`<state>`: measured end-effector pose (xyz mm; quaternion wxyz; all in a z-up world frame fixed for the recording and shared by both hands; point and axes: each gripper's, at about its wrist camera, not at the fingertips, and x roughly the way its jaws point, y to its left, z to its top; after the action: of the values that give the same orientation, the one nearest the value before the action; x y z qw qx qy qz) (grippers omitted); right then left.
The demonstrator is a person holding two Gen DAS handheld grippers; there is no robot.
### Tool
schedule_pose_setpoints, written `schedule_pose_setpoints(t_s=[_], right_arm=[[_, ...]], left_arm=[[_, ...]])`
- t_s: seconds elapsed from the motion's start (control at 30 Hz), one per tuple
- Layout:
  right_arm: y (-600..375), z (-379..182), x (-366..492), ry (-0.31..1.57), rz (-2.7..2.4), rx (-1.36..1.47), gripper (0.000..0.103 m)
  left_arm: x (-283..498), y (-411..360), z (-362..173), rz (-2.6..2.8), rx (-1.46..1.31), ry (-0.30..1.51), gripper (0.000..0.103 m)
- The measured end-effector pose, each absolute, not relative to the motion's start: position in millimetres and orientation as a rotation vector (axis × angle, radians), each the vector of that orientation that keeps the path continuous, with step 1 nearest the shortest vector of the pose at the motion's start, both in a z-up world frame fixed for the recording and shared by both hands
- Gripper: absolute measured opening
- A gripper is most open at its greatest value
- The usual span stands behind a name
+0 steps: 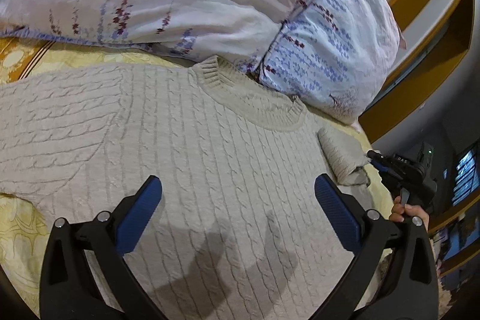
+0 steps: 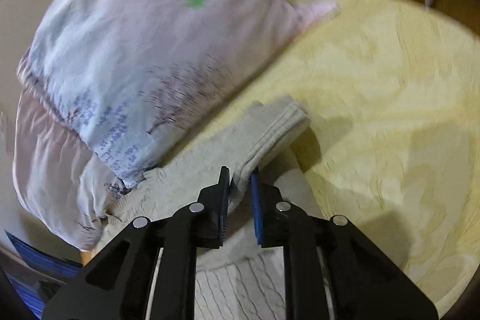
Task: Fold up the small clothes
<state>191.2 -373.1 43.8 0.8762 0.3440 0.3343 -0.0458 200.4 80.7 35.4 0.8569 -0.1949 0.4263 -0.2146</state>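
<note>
Lying flat on the yellow bedspread (image 2: 390, 74), the soft, limp cable-knit sweater (image 1: 210, 170) handles best by its cuff (image 2: 282, 125), where the right gripper (image 2: 240, 173) is clamped; left gripper (image 1: 237, 188) hovers agape.

I can read only one bit of writing. On my right tool (image 1: 402, 167), seen from my left one, small white letters say "DAS" on its black top. The letters are tiny. Nothing else has words or numbers I can read. The right view is too blurry to show any.
</note>
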Motion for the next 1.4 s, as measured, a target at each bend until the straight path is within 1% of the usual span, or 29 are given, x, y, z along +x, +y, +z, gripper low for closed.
schedule_pose_setpoints(t_s=[0.13,0.23,0.3,0.37,0.4,0.43,0.5,0.57,0.6,0.63,0.7,0.73,0.8,0.83,0.9,0.93,1.0,1.03,1.1,1.13,1.2,1.23,1.27,1.3,1.33,1.37,1.4], right_arm=[[-322.4,85.9,196.8,0.608,0.078,0.567,0.011],[-260.8,103.4,202.2,0.599,0.260,0.442,0.011],[-217.6,100.9,208.8,0.650,0.385,0.373,0.011],[-167.7,79.5,217.9,0.790,0.533,0.308,0.011],[-159.2,72.6,219.2,0.828,0.553,0.303,0.012],[-149.8,60.1,221.0,0.893,0.579,0.310,0.014],[-154.7,46.4,217.9,0.950,0.584,0.365,0.021],[-176.9,42.0,212.1,0.957,0.546,0.443,0.043],[-191.3,41.3,207.7,0.955,0.518,0.485,0.046],[-211.6,40.2,201.9,0.955,0.482,0.546,0.047],[-254.3,36.1,188.2,0.950,0.407,0.700,0.047],[-270.5,33.7,183.5,0.944,0.379,0.771,0.047],[-303.5,25.5,165.7,0.929,0.305,0.910,0.047],[-323.3,17.6,156.1,0.910,0.250,0.985,0.047],[-351.1,8.8,143.2,0.880,0.165,1.045,0.047],[-363.0,5.1,138.7,0.861,0.117,1.062,0.047],[-376.2,-2.5,136.6,0.832,0.064,1.098,0.047],[-382.8,-5.2,137.1,0.816,0.047,1.112,0.047],[-393.0,-8.3,136.4,0.793,0.012,1.115,0.046],[-392.7,-9.6,137.4,0.785,0.001,1.116,0.045],[-389.8,-10.3,142.5,0.772,-0.015,1.108,0.039],[-391.1,-10.9,143.5,0.769,-0.023,1.099,0.036],[-391.2,-11.5,143.8,0.767,-0.026,1.095,0.033],[-391.7,-12.0,144.2,0.767,-0.033,1.088,0.030],[-390.7,-12.2,145.5,0.769,-0.042,1.074,0.026],[-387.6,-12.3,148.5,0.769,-0.046,1.065,0.023],[-385.7,-11.7,151.3,0.767,-0.049,1.051,0.019]], left_arm=[[204.7,96.6,35.5,-0.445,-0.474,0.889,0.101],[208.2,109.6,33.1,-0.462,-0.569,0.878,0.101],[209.5,116.8,30.1,-0.471,-0.630,0.878,0.101],[210.9,119.8,25.8,-0.479,-0.670,0.887,0.101],[211.9,119.4,23.6,-0.481,-0.683,0.895,0.101],[213.2,118.4,20.4,-0.485,-0.701,0.910,0.101],[215.1,114.7,17.0,-0.493,-0.716,0.935,0.101],[217.4,109.5,14.7,-0.496,-0.721,0.953,0.099],[219.3,106.2,14.1,-0.496,-0.721,0.962,0.096],[221.0,104.4,13.5,-0.496,-0.725,0.969,0.094],[227.0,97.4,10.4,-0.502,-0.756,0.997,0.086],[229.5,93.6,9.0,-0.505,-0.773,1.013,0.084],[235.2,83.5,3.9,-0.508,-0.809,1.048,0.076],[237.1,79.2,1.8,-0.502,-0.819,1.061,0.074],[241.9,73.8,-2.8,-0.486,-0.836,1.074,0.067],[245.1,70.6,-6.2,-0.467,-0.849,1.083,0.065],[248.8,69.3,-10.0,-0.437,-0.864,1.089,0.057],[250.3,69.5,-10.8,-0.422,-0.874,1.086,0.056],[254.1,71.0,-11.3,-0.388,-0.884,1.077,0.049],[256.1,71.0,-11.4,-0.376,-0.881,1.076,0.047],[260.5,69.9,-11.6,-0.349,-0.865,1.075,0.037],[262.2,69.7,-12.3,-0.339,-0.859,1.079,0.034],[264.0,68.8,-13.4,-0.334,-0.858,1.080,0.030],[265.4,68.0,-14.3,-0.327,-0.855,1.082,0.020],[266.7,67.2,-15.0,-0.323,-0.853,1.086,0.017],[268.5,67.3,-17.7,-0.321,-0.860,1.091,0.012],[269.7,67.5,-19.9,-0.316,-0.869,1.094,0.009]])
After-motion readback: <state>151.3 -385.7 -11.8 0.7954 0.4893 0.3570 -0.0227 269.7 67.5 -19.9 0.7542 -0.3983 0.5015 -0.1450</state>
